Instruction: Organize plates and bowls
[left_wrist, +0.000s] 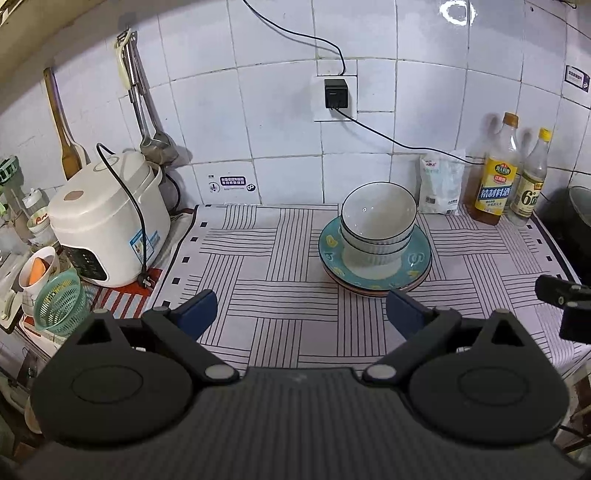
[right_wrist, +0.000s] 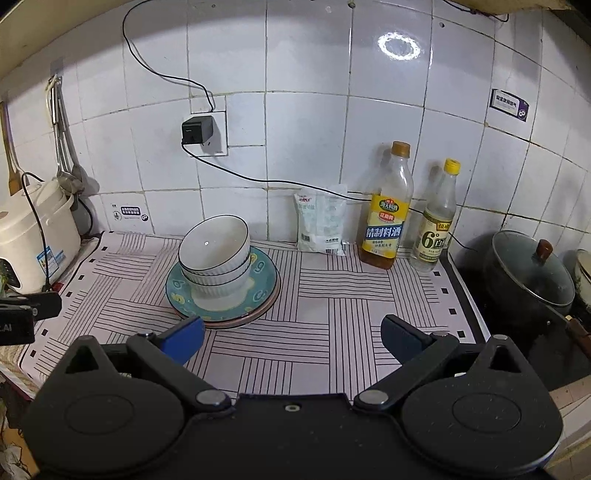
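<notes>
White ribbed bowls with dark rims (left_wrist: 378, 221) (right_wrist: 214, 251) are nested and stand on a teal patterned plate (left_wrist: 419, 258) (right_wrist: 264, 280), which lies on a pinkish plate beneath it. The stack rests on the striped cloth near the wall. My left gripper (left_wrist: 301, 312) is open and empty, a little in front of the stack and to its left. My right gripper (right_wrist: 293, 338) is open and empty too, in front of the stack and to its right. The edge of the other gripper shows at each frame's side.
A white rice cooker (left_wrist: 107, 218) with its cord stands at the left, with a green basket (left_wrist: 59, 299) and cups beside it. A white bag (right_wrist: 323, 225) and two bottles (right_wrist: 388, 210) line the wall. A lidded dark pot (right_wrist: 532, 273) sits at the right.
</notes>
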